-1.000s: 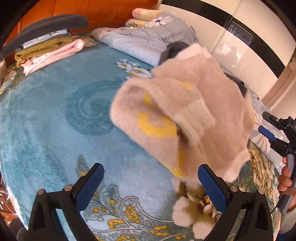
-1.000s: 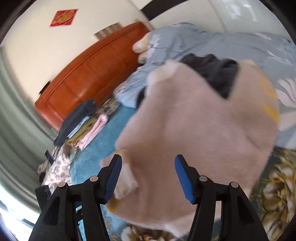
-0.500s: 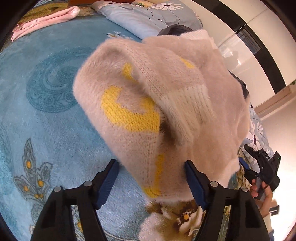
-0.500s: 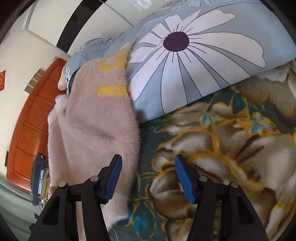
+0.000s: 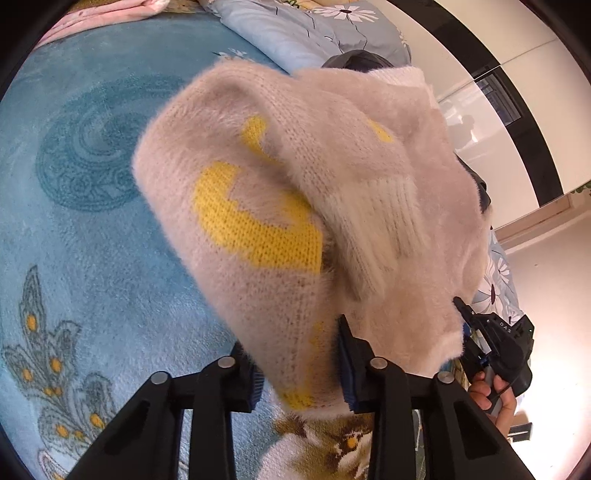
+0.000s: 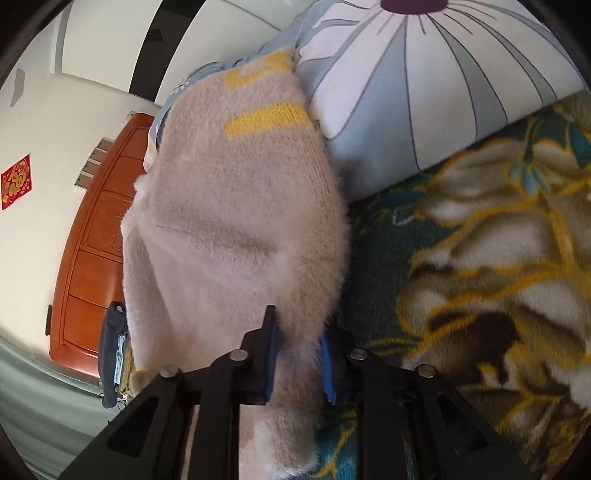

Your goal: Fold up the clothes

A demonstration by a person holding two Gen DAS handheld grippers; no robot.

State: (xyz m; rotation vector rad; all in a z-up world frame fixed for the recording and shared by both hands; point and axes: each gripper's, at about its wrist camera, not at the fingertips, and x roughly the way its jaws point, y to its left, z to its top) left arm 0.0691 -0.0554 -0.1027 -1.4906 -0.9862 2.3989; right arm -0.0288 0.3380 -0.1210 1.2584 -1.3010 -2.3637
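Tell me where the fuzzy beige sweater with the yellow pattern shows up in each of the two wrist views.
Left wrist: the sweater fills the centre, its lower edge between the closing jaws of the left gripper.
Right wrist: the sweater runs from upper centre to the bottom, its edge between the closing jaws of the right gripper.
Shared landmark: the blue daisy-print quilt.

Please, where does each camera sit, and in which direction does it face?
Left wrist view: on the left tongs, looking down and forward over the fuzzy beige knitted sweater with yellow shapes onto the blue patterned plush blanket; the jaws are closing on the sweater's edge; the right tongs and a hand show.
Right wrist view: on the right tongs, closing on the sweater, facing the light blue floral duvet and the orange wooden headboard.
Both share the sweater.
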